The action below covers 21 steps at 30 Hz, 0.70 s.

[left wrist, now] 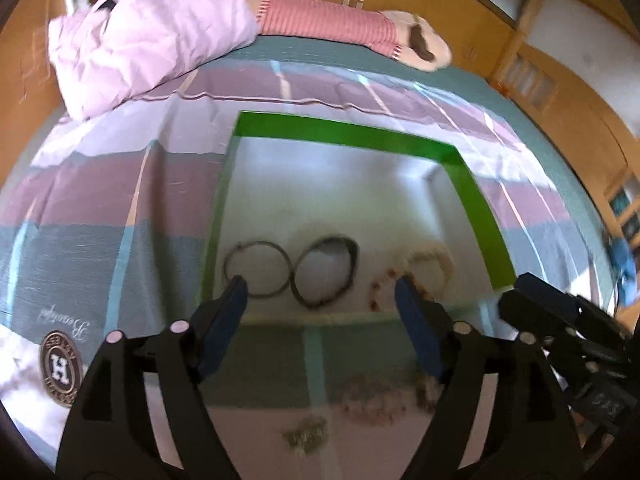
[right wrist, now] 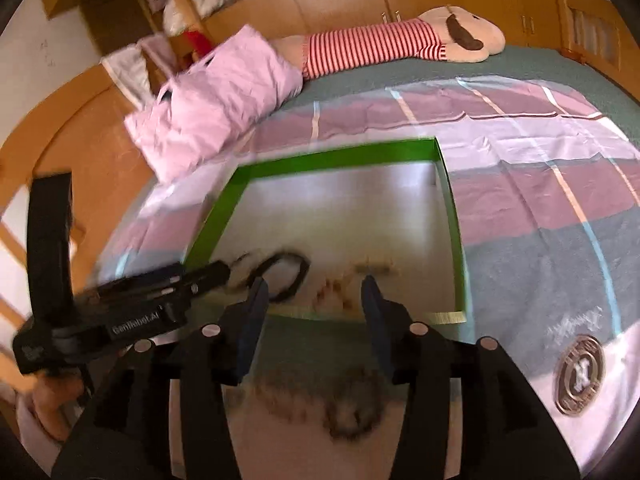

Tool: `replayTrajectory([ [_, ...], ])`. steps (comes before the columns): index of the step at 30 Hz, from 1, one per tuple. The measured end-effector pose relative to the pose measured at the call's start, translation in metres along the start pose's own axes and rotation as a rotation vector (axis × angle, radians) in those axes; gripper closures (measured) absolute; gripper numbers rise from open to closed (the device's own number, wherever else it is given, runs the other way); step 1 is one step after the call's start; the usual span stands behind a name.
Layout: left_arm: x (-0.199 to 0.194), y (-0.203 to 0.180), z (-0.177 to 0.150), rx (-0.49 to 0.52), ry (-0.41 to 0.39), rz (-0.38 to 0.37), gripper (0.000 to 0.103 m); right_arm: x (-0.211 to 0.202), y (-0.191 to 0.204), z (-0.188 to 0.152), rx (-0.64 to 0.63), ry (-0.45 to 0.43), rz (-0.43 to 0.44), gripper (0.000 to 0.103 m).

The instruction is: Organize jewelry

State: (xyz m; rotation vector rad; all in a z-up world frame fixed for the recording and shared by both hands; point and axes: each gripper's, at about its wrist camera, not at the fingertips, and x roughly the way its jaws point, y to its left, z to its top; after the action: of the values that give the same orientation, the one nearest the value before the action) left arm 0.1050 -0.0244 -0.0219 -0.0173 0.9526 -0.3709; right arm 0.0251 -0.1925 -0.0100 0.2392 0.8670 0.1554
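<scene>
Ahead of left hand-held gripper (left wrist: 320,292): bangles (left wrist: 326,270) in green-rimmed tray (left wrist: 472,188)
Jaws: both parted, empty
Nearer: left; right hand-held gripper (right wrist: 314,290) beside beads (right wrist: 332,296)

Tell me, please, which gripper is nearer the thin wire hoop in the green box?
Left. The left gripper has one fingertip at the hoop's rim. The right gripper sits farther along the box, by the beaded bracelet.
</scene>
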Motion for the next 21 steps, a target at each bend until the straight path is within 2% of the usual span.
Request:
replayTrajectory([
  [1,-0.004,-0.004,-0.007,0.031,0.006,0.004,0.022,0.002,0.0,-0.003,-0.016,0.02,-0.009,0.057],
  [3,-0.007,-0.009,-0.024,0.08,0.027,0.03,0.022,0.017,-0.005,-0.011,-0.043,0.09,-0.064,0.074],
  [4,-0.006,-0.008,-0.032,0.084,0.048,0.051,0.022,0.026,-0.011,-0.014,-0.033,0.126,-0.089,0.077],
  [6,-0.004,0.002,-0.054,0.05,0.106,0.075,0.022,0.044,-0.026,-0.023,0.02,0.217,-0.106,0.078],
  [9,0.001,0.019,-0.083,-0.033,0.194,0.059,0.022,0.061,-0.031,-0.033,0.032,0.302,-0.133,0.078],
  [12,0.003,0.027,-0.095,-0.066,0.218,0.058,0.022,0.077,-0.026,-0.044,0.003,0.38,-0.147,0.078],
  [13,0.003,0.027,-0.096,-0.066,0.217,0.063,0.022,0.082,-0.023,-0.047,-0.011,0.396,-0.16,0.078],
  [16,0.004,0.025,-0.096,-0.054,0.214,0.057,0.022,0.082,-0.013,-0.048,-0.064,0.364,-0.196,0.08],
  [17,0.005,0.022,-0.096,-0.042,0.216,0.059,0.022,0.082,-0.012,-0.048,-0.068,0.362,-0.195,0.091],
  [18,0.005,0.018,-0.098,-0.028,0.218,0.061,0.022,0.082,-0.011,-0.049,-0.075,0.362,-0.197,0.096],
  [21,0.007,0.006,-0.101,0.027,0.225,0.078,0.021,0.081,-0.008,-0.051,-0.088,0.355,-0.204,0.096],
])
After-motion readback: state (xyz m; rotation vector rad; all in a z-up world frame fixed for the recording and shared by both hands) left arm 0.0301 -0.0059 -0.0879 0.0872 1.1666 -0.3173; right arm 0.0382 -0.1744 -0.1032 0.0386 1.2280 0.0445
